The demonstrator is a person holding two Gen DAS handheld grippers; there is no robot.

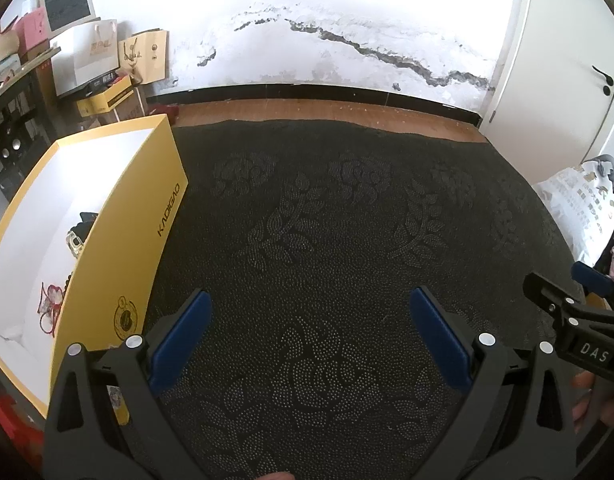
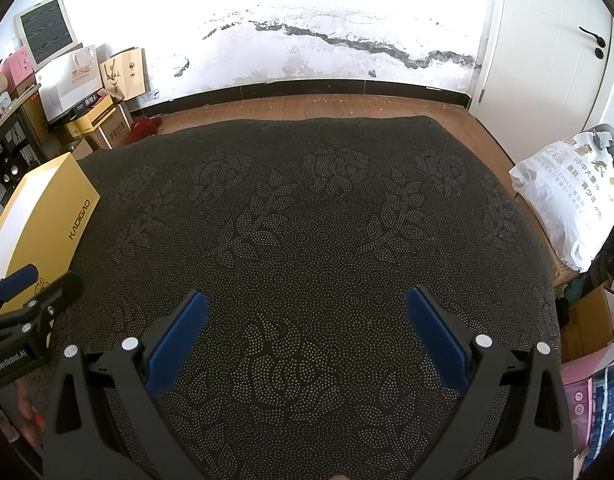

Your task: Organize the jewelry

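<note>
From the left wrist view, my left gripper [image 1: 307, 332] hangs over the dark patterned cloth [image 1: 327, 220] with its blue fingers [image 1: 183, 338] spread wide and nothing between them. The yellow box [image 1: 123, 232] stands at the left edge of the cloth, open at the top, white inside. The jewelry lies in it: a watch-like piece [image 1: 76, 240] near the middle and a red and silver tangle [image 1: 51, 300], perhaps a necklace or bracelet, closer to me. I cannot make out finer detail. The right gripper [image 1: 563, 292] pokes in at the right edge, and from this angle I cannot tell its spread.

From the right wrist view, my right gripper [image 2: 307, 332] also hovers above the cloth, fingers apart and empty. The box sits far to the left, just beyond the left gripper's tip, and its contents are hidden from here. I see no loose piece anywhere on the cloth.

My judgement: either the pieces are all gathered and the job is near its end, or I am about to lift them out and lay them in order. If the latter, the left gripper is the one to use, since the box is beside it. It needs to swing left, tip down over the box wall, and pinch the tangle carefully, as thin chains slip and snag.
</note>
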